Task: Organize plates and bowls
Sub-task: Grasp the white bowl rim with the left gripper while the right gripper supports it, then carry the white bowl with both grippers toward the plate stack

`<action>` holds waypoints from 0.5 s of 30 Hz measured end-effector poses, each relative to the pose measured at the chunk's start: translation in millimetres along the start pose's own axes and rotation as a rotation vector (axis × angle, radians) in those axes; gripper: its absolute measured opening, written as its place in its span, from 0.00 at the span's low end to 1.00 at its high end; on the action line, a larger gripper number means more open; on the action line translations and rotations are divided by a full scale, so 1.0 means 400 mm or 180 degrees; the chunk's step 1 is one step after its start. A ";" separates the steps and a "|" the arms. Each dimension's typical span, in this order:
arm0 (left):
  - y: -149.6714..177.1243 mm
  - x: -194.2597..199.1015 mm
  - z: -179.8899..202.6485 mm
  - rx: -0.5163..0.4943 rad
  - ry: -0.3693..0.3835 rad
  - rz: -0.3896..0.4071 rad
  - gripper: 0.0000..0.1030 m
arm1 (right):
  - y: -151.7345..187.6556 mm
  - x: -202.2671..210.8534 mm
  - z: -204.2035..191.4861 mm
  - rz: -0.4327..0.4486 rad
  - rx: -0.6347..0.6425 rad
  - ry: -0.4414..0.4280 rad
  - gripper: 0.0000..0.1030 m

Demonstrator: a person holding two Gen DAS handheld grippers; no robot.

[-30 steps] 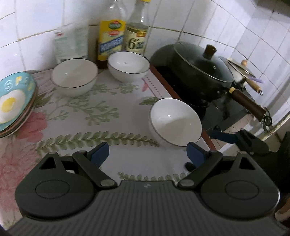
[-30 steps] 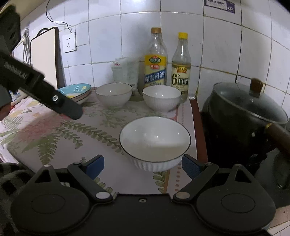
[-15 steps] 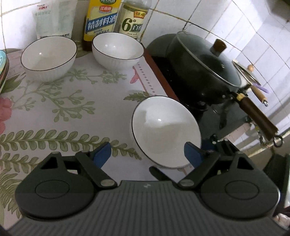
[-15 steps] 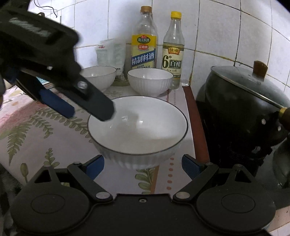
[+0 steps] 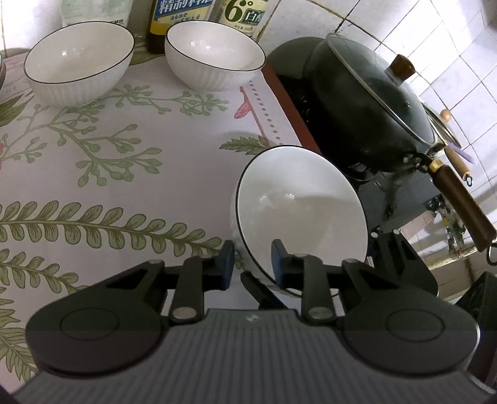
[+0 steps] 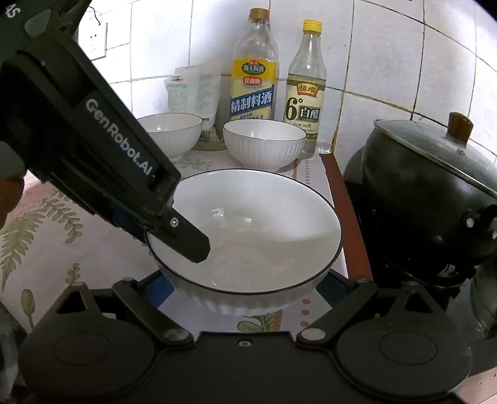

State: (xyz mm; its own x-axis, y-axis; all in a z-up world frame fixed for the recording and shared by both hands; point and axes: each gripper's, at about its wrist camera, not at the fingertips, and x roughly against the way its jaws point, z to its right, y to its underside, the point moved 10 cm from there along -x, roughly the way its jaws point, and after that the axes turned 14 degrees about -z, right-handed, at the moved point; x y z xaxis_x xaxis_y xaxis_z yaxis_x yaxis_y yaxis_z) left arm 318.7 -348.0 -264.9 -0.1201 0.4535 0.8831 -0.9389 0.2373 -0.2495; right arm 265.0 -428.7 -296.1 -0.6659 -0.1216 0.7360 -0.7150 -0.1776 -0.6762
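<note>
Your left gripper jaws have just closed, now pinching the near bowl rim at 6 o'clock; your right gripper jaws stay wide around it.

Left gripper jaws just closing, blue pads now pinching near rim of white bowl at right edge of floral cloth. Two more white bowls far, before bottles. Lidded dark wok on stove, right.

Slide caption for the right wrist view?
Left claw pinching the near bowl by its rim, two more bowls behind.
</note>
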 end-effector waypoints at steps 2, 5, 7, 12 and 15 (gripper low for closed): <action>0.001 -0.001 0.001 0.0016 -0.0050 -0.0021 0.23 | -0.006 -0.006 0.002 0.0016 -0.0022 -0.0001 0.96; 0.002 -0.003 0.005 -0.0031 -0.0131 -0.0031 0.22 | -0.007 -0.007 0.003 0.0022 -0.0041 -0.0009 0.96; 0.003 -0.006 0.004 -0.0027 -0.0146 -0.0044 0.22 | -0.007 -0.006 0.004 0.0012 -0.0040 -0.0021 0.96; 0.011 0.000 0.002 -0.0036 -0.0106 -0.0060 0.22 | -0.009 0.008 -0.003 0.0058 -0.0011 0.0012 0.96; 0.021 0.014 0.002 -0.0058 -0.0077 -0.0039 0.22 | -0.012 0.026 -0.012 0.0137 0.0015 0.0053 0.96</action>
State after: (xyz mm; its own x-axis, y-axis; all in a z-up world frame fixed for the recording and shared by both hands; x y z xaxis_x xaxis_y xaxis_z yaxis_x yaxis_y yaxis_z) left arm 310.0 -344.1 -261.6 -0.1166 0.4295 0.8955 -0.9343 0.2584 -0.2455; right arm 260.4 -424.7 -285.3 -0.6996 -0.1129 0.7055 -0.6845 -0.1772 -0.7071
